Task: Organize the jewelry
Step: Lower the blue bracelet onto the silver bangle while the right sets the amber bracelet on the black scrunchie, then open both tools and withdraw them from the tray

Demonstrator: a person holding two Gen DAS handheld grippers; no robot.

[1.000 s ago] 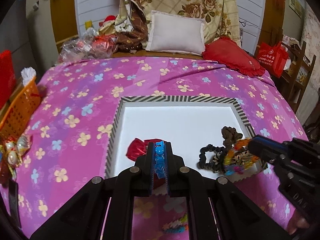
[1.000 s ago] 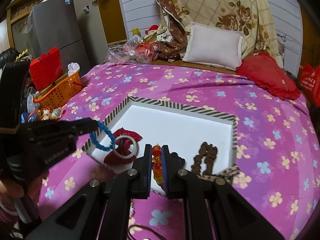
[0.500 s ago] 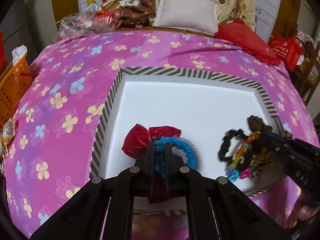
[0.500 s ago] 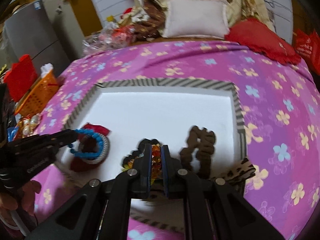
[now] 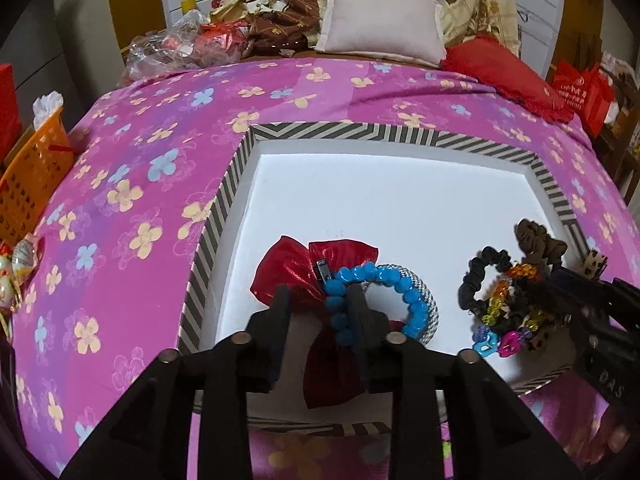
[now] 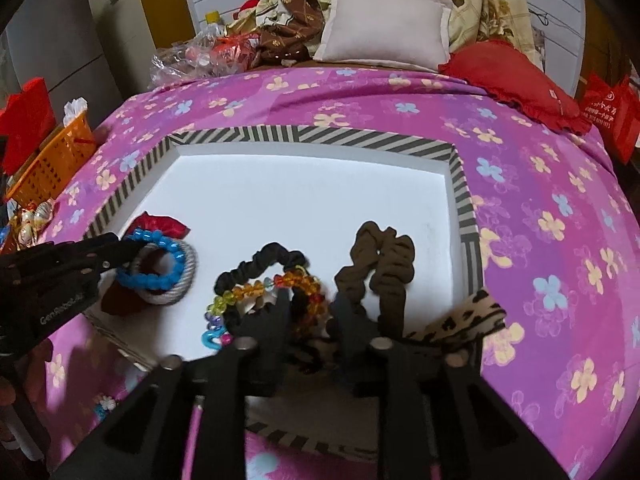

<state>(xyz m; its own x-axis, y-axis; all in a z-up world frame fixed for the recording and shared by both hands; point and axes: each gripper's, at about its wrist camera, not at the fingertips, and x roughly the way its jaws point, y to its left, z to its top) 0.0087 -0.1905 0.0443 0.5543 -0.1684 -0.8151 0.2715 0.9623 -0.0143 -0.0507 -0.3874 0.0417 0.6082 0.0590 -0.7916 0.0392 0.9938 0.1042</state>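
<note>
Left wrist view: the left gripper [image 5: 319, 304] has its fingers parted around the blue beaded bracelet [image 5: 374, 298], which lies at lower centre on a grey woven ring [image 5: 429, 305] and a shiny red fabric bow [image 5: 288, 274] inside the white tray with striped rim [image 5: 224, 200].

Right wrist view: the right gripper [image 6: 308, 306] is spread wide at lower centre over the multicoloured bead bracelet [image 6: 256, 290] on a black scrunchie [image 6: 256, 262]; a brown scrunchie [image 6: 380, 258] lies just right.

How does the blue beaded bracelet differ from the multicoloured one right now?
The blue beaded bracelet is one solid colour; the multicoloured beaded bracelet mixes orange, yellow, purple and pink. The blue one lies on a grey woven ring, the multicoloured one against a black scrunchie. Both lie in the white striped-rim tray.
</note>
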